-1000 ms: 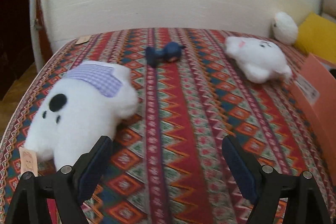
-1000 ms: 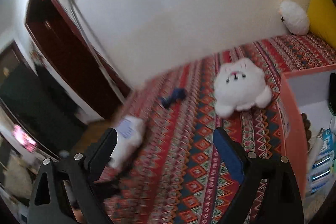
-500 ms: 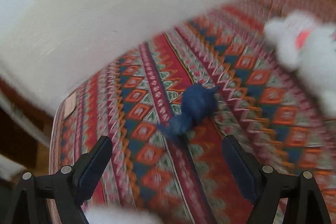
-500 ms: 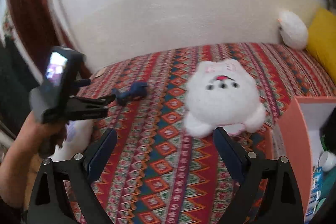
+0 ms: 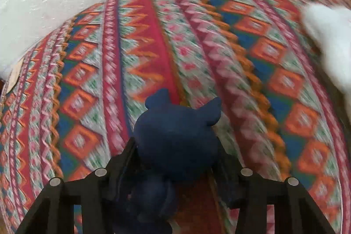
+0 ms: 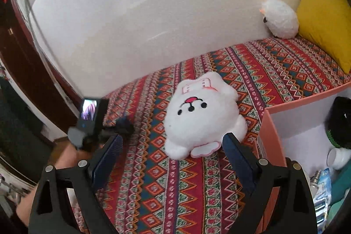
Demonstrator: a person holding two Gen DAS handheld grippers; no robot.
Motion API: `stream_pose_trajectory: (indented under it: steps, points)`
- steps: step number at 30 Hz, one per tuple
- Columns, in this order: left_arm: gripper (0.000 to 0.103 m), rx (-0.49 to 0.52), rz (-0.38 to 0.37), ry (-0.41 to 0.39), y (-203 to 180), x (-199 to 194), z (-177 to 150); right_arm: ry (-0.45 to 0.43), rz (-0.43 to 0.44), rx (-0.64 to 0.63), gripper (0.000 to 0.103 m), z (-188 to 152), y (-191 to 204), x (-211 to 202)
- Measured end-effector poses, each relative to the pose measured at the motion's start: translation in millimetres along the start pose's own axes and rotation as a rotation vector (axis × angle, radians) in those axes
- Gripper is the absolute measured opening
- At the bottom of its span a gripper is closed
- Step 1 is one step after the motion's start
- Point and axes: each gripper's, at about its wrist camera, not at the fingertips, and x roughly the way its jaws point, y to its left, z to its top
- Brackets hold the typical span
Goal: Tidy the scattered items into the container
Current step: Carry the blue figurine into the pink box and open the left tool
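Observation:
A small dark blue plush toy (image 5: pixel 175 137) lies on the patterned bed cover, and my left gripper (image 5: pixel 175 152) is shut on it, one finger pressed to each side. In the right wrist view that same left gripper (image 6: pixel 109 131) shows at the left with the blue toy (image 6: pixel 126 124) at its tip. My right gripper (image 6: pixel 172 142) is open, with a round white plush (image 6: pixel 201 120) lying face up just beyond its fingertips. The orange box (image 6: pixel 269 124) stands to the right of that plush.
Inside the box are a dark object (image 6: pixel 340 122), a white cup and packets. A fluffy white toy (image 6: pixel 280 16) and a yellow cushion (image 6: pixel 324 21) rest against the white wall at the back right. The bed's edge drops off at the left, beside a dark door.
My left gripper moved forward past the big white plush to the blue toy and shut on it. My right gripper swung towards the round white plush and came closer to it.

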Motion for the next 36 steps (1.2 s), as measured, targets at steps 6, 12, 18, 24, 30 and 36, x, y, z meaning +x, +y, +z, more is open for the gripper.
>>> stream_pose_trajectory:
  steps: [6,12,18,24,30,36]
  points:
    - [0.054,-0.045,-0.120,-0.046,-26.2,-38.9,-67.0,0.048,0.006,-0.009,0.095,-14.9,8.1,-17.6]
    - [0.054,-0.102,-0.228,-0.135,-57.1,-104.0,-142.1,0.102,0.035,-0.018,0.095,-51.5,4.5,-37.8]
    - [0.053,-0.062,-0.332,-0.279,-99.1,-194.0,-157.3,-0.099,-0.004,0.076,0.095,-44.2,-44.0,-124.3]
    - [0.053,0.096,-0.463,-0.413,-188.6,-296.5,-132.2,-0.387,-0.086,0.248,0.095,-29.4,-117.4,-233.8]
    - [0.054,0.291,-0.519,-0.435,-322.1,-329.7,-96.6,-0.530,-0.124,0.405,0.095,-37.5,-186.3,-296.1]
    - [0.092,0.338,-0.420,-0.477,-367.9,-328.9,-98.1,-0.598,-0.150,0.428,0.099,-41.2,-208.8,-323.0]
